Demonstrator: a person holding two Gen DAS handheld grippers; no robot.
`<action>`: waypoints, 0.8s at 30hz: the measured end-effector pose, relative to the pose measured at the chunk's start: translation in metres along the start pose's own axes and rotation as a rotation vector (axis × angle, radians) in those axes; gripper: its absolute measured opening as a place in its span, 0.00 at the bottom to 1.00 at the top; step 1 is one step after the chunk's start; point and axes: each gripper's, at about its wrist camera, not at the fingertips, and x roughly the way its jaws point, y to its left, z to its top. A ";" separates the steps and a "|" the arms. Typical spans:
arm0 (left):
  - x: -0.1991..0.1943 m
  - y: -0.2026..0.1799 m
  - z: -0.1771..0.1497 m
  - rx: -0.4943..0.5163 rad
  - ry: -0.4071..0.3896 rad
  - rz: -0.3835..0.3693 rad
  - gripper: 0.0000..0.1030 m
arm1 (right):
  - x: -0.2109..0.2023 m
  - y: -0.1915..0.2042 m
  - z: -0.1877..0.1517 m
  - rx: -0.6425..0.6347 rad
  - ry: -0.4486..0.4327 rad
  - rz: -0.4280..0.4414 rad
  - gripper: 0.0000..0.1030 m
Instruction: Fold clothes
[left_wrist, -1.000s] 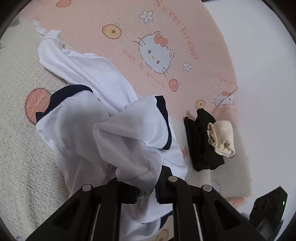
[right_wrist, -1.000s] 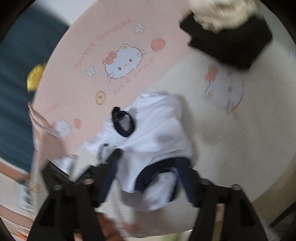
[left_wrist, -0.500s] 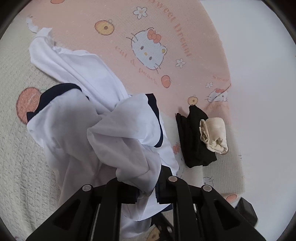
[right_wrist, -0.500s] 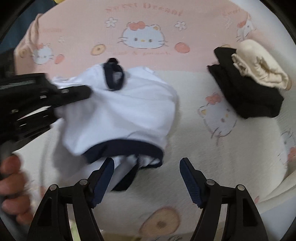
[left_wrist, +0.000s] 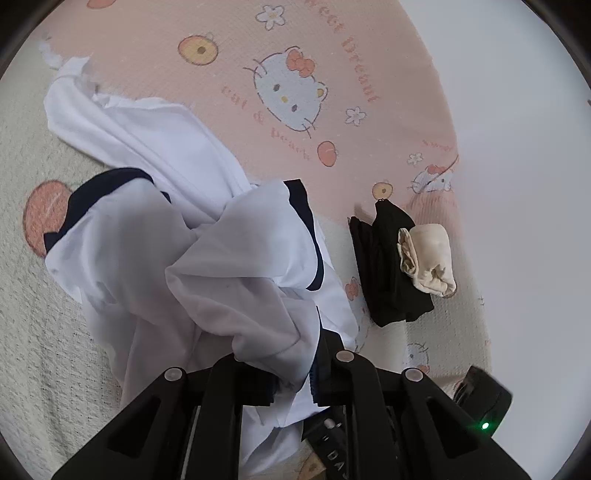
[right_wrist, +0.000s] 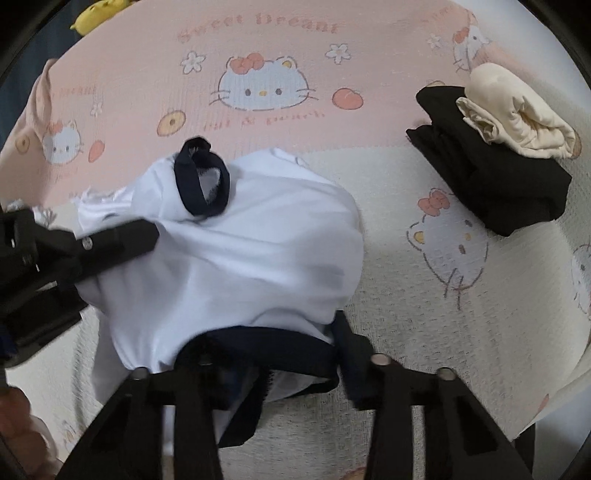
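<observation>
Item: white shirt (right_wrist: 240, 258), navy-trimmed, bunched mid-blanket (right_wrist: 461, 332). Left gripper (left_wrist: 291, 373) pressed together, pinching a fold of shirt. Right gripper (right_wrist: 269, 354) spread, its fingers astride the near navy hem. Step, as judged: gathering the shirt; next calls for closing on the hem. Far right: black garment (right_wrist: 491, 177) folded, cream one (right_wrist: 517, 118) atop. Containers: none.

Count: 1 white garment with navy trim (left_wrist: 155, 236) (right_wrist: 236, 266). 1 folded black garment (left_wrist: 388, 266) (right_wrist: 491, 173). 1 rolled cream garment (left_wrist: 428, 258) (right_wrist: 517, 114) on top of it. 2 grippers: left (left_wrist: 295, 384) (right_wrist: 122, 240), right (right_wrist: 269, 365). 1 yellow item (right_wrist: 99, 11), upper edge.
</observation>
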 end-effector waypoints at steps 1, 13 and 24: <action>-0.001 -0.001 0.000 0.003 -0.002 -0.003 0.10 | -0.001 0.001 0.002 0.002 -0.002 -0.007 0.17; -0.026 0.003 0.011 -0.040 -0.044 -0.058 0.07 | -0.026 0.019 0.020 0.105 -0.041 0.148 0.10; -0.069 0.032 0.018 -0.141 -0.108 -0.086 0.07 | -0.037 0.067 0.030 0.117 -0.043 0.331 0.10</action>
